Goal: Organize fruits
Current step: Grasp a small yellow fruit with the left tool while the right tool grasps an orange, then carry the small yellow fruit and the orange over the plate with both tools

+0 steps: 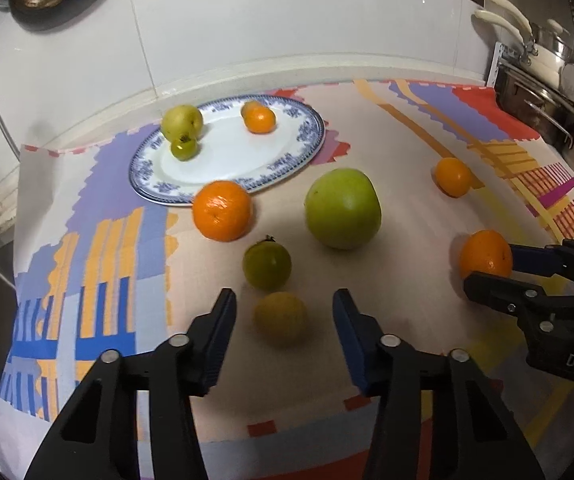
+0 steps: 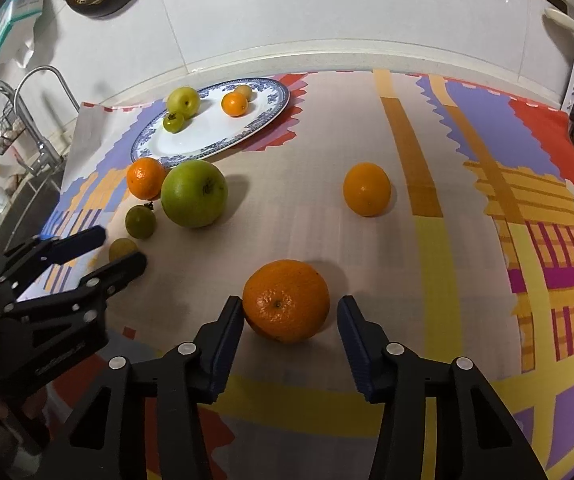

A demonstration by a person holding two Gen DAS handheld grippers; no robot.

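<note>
Both tongs unclenched: left gripper (image 1: pixel 283 316) straddles small yellow-green round fruit (image 1: pixel 280 317), right gripper (image 2: pixel 290 312) straddles dimpled orange mandarin (image 2: pixel 286 300); soft, light, rolls easily, so pinch gently across widest middle.

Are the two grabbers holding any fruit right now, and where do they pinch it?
Nothing is held yet. The left gripper straddles a small yellow fruit; the right gripper straddles an orange. Both fruits sit on the cloth, unpinched.

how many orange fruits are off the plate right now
3: one beside the plate rim, one alone mid-cloth, one between the right gripper fingers. None looks hidden.
</note>
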